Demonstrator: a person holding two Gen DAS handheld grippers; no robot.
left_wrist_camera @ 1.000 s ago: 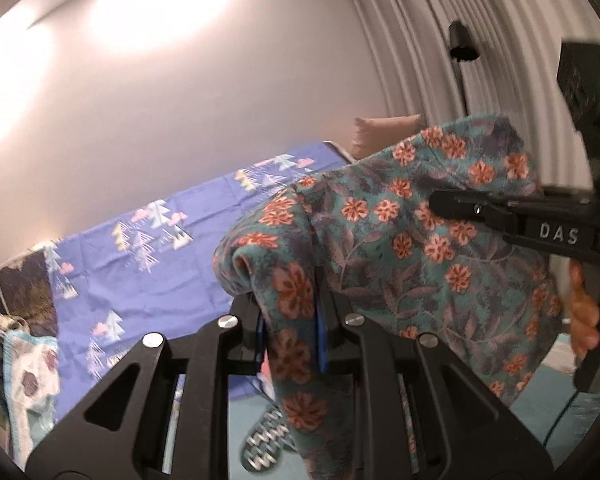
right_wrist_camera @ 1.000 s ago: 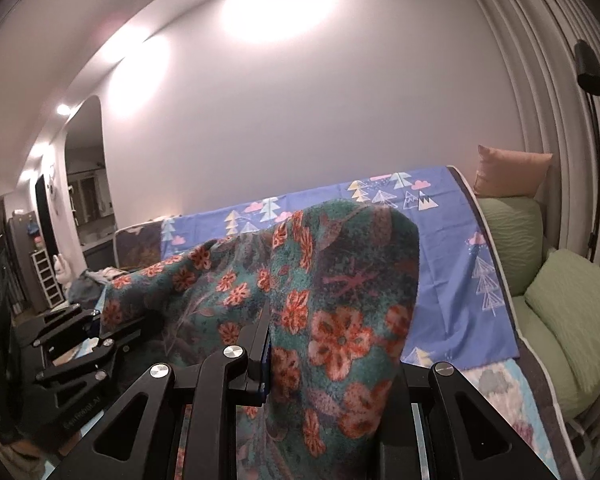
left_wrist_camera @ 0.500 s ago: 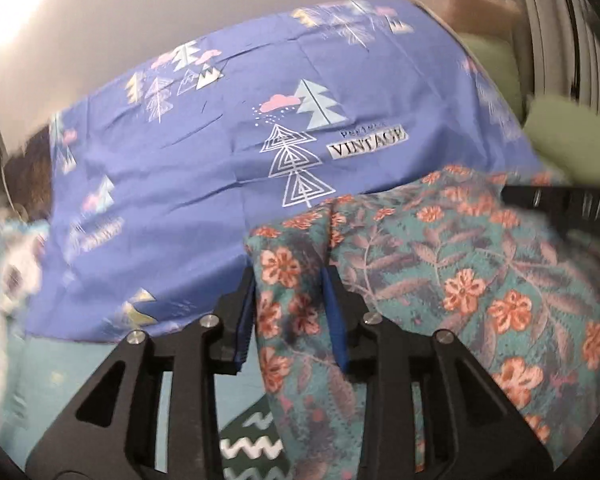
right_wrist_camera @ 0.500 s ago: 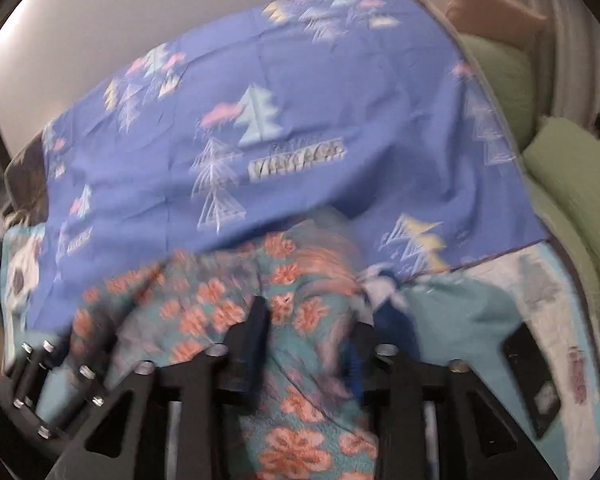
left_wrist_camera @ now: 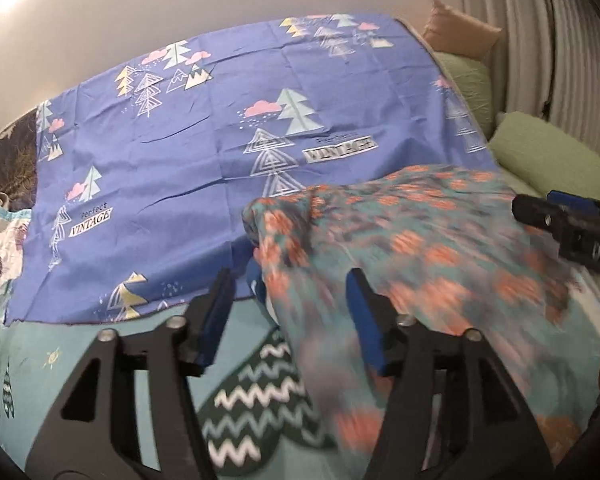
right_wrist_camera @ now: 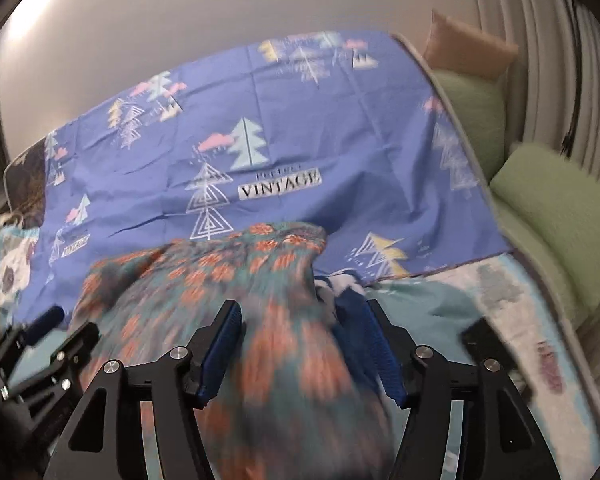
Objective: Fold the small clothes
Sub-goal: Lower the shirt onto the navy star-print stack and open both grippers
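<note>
The teal garment with orange flowers [left_wrist_camera: 420, 232] is blurred and slumps onto the bed, partly over the blue sheet [left_wrist_camera: 220, 140]. In the left wrist view my left gripper [left_wrist_camera: 290, 314] has its jaws opening; a corner of the cloth hangs between them with a gap at the left pad [left_wrist_camera: 214, 320]. My right gripper [left_wrist_camera: 572, 224] shows at the right edge. In the right wrist view the garment [right_wrist_camera: 228, 272] drapes between the opening jaws of my right gripper [right_wrist_camera: 300, 342], loose from the right pad [right_wrist_camera: 380, 356]. My left gripper [right_wrist_camera: 40, 344] is at the lower left.
A blue sheet with tree prints [right_wrist_camera: 300, 120] covers the far bed. Green pillows [right_wrist_camera: 560, 208] and a peach cushion [right_wrist_camera: 468, 48] line the right side by the curtain. A flat black object [right_wrist_camera: 488, 344] lies on the teal bedcover [left_wrist_camera: 60, 352].
Both grippers came down from chest height toward the bed and tilted downward. Their jaws went from shut on the garment's corners to spread apart, and the cloth dropped onto the bed.
</note>
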